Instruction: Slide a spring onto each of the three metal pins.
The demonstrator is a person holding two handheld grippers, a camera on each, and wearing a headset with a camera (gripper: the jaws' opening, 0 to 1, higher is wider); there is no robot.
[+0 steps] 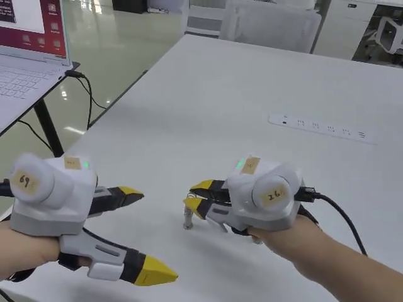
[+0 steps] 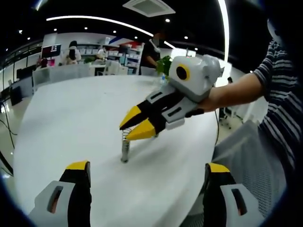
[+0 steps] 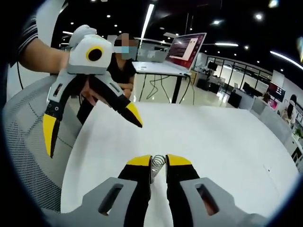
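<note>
A short metal pin (image 1: 187, 219) stands upright on the white table (image 1: 239, 94), near its front. My right gripper (image 1: 195, 195) is shut on a small spring (image 3: 157, 164), which sits pinched between the yellow fingertips (image 3: 140, 161). In the left gripper view the spring (image 2: 125, 134) hangs right over the top of the pin (image 2: 125, 152); whether they touch I cannot tell. My left gripper (image 1: 146, 231) stands wide open to the left of the pin, holding nothing. Its two fingertips (image 2: 78, 166) frame the pin from a short way off.
A laptop (image 1: 25, 50) stands on a side stand at the far left with a cable trailing down. A white power strip (image 1: 321, 128) lies at the right rear of the table. The table's left edge runs diagonally close to my left gripper. Chairs (image 1: 271, 25) stand behind.
</note>
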